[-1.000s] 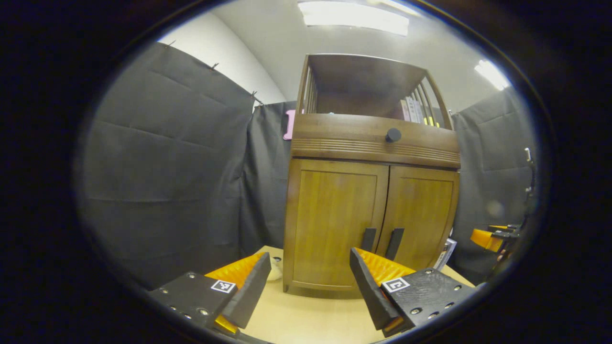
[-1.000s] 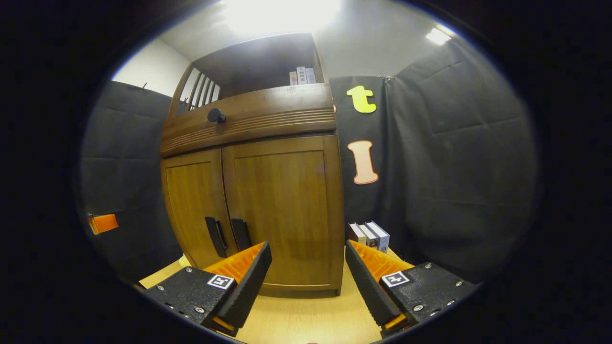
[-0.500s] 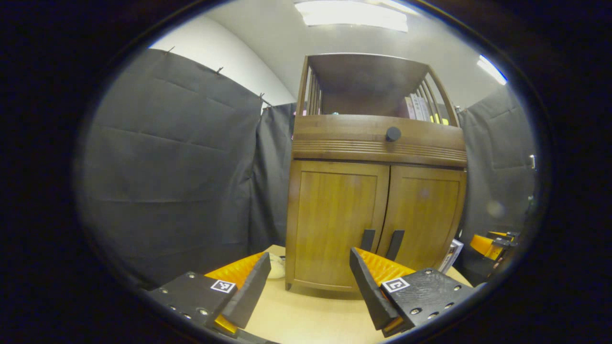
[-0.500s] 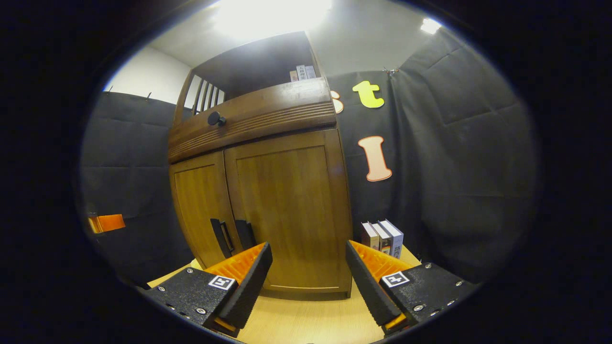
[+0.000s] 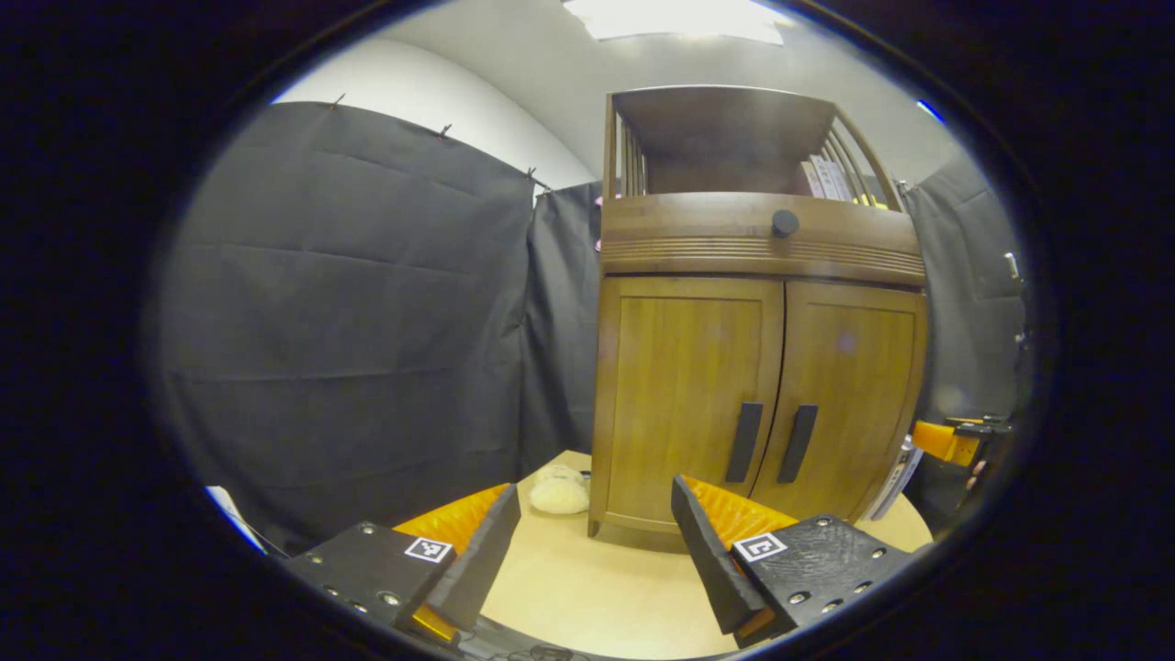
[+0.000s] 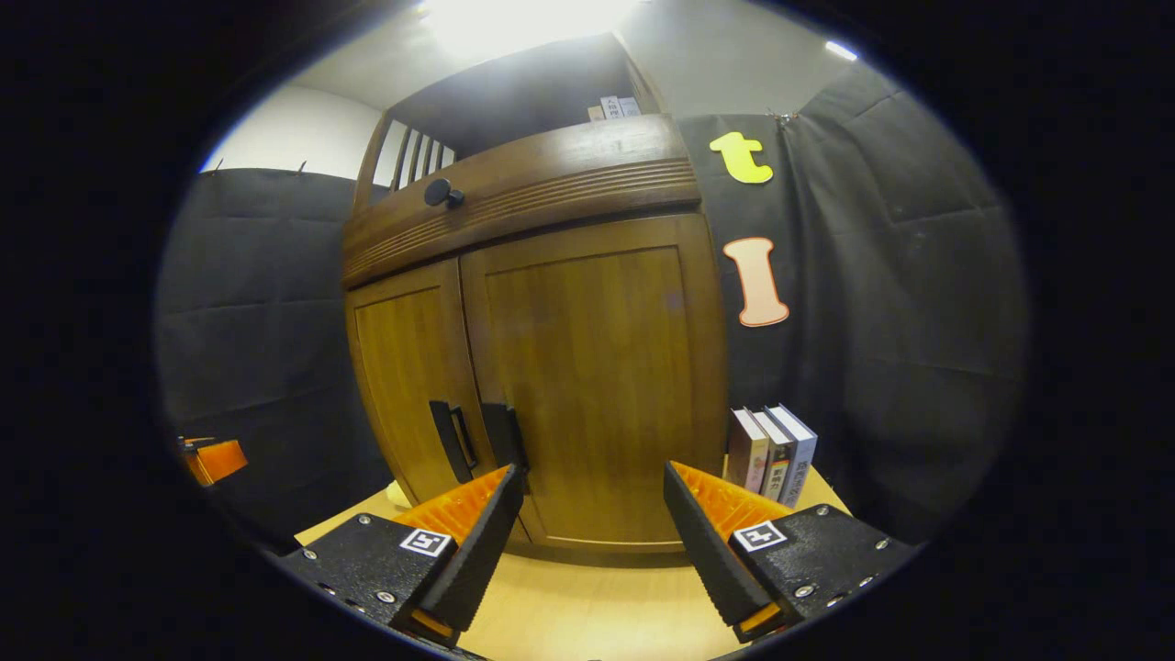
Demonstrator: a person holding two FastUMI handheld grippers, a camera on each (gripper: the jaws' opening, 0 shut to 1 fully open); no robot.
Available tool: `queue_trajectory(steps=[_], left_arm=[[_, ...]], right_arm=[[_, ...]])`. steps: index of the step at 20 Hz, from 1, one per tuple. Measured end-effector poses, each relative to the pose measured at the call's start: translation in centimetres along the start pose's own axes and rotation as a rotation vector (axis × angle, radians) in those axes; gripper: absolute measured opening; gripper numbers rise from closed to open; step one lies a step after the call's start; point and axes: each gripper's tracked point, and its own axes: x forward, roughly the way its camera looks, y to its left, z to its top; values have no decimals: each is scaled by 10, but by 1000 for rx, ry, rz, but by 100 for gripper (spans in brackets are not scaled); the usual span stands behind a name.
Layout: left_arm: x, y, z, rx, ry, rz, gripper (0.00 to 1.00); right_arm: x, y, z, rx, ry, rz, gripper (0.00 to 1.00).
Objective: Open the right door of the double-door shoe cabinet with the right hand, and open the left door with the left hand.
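Black cloth booth, light wood table (image 5: 587, 588) underfoot, ceiling light above. The shoe cabinet (image 5: 757, 367) stands on the table ahead of both tongs, both doors closed.

Left gripper view: the left door (image 5: 684, 399) sits ahead and right of the left gripper (image 5: 595, 542), the right door (image 5: 849, 395) farther right. Two dark vertical handles flank the centre seam, the left handle (image 5: 744, 442) just above the right fingertip, the right handle (image 5: 797, 443) beside it. Left gripper is spread wide, nothing between the fingers, short of the cabinet and not touching it. A drawer front with a round black knob (image 5: 785, 222) runs above the doors, open shelf with slatted sides on top, books (image 5: 826, 179) standing in it. A pale fluffy item (image 5: 560, 494) lies on the table just beside the cabinet's left foot, ahead of the left finger.

Right gripper view: the right door (image 6: 597, 386) fills the space straight ahead of the right gripper (image 6: 592, 537), left door (image 6: 404, 376) off to its left. Handles sit just above the left fingertip. Right gripper also spread wide, empty, clear of the door. A row of upright books (image 6: 771, 450) stands on the table beside the cabinet's right side, above the right finger. The other gripper shows as an orange piece at the far edge in each view: right one (image 5: 950, 441), left one (image 6: 216, 459); cannot tell their state from there.
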Motion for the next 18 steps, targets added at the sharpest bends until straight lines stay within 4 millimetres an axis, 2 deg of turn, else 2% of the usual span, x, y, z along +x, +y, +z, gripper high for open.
queue_trajectory(steps=[1,2,3,4,5,8,9,11,12,13,14,18], left_arm=[[-5,1,0,10,2,0,95],[-6,4,-1,17,6,-1,90],[-7,10,-3,22,5,-8,99],[-6,15,-1,22,3,-13,95],[-6,22,-4,19,2,-15,90],[-3,44,-6,-3,9,1,90],[-3,51,-7,-13,10,8,99],[-2,67,-15,-36,16,18,99],[0,74,-17,-47,24,22,99],[-1,82,-23,-56,31,26,99],[-1,90,-26,-61,34,31,99],[5,106,-27,-75,25,27,99]], right_arm=[[8,12,4,0,-6,25,95],[18,24,6,6,-4,50,92],[27,33,7,11,1,60,95],[34,37,7,13,9,60,92],[42,44,8,11,8,60,96],[65,68,21,-18,-16,52,95],[72,76,25,-27,-28,53,96],[87,89,28,-49,-32,57,96],[93,94,28,-64,-33,59,96],[99,99,30,-79,-36,59,92],[104,101,32,-90,-40,53,95],[120,99,28,-94,-42,18,92]])
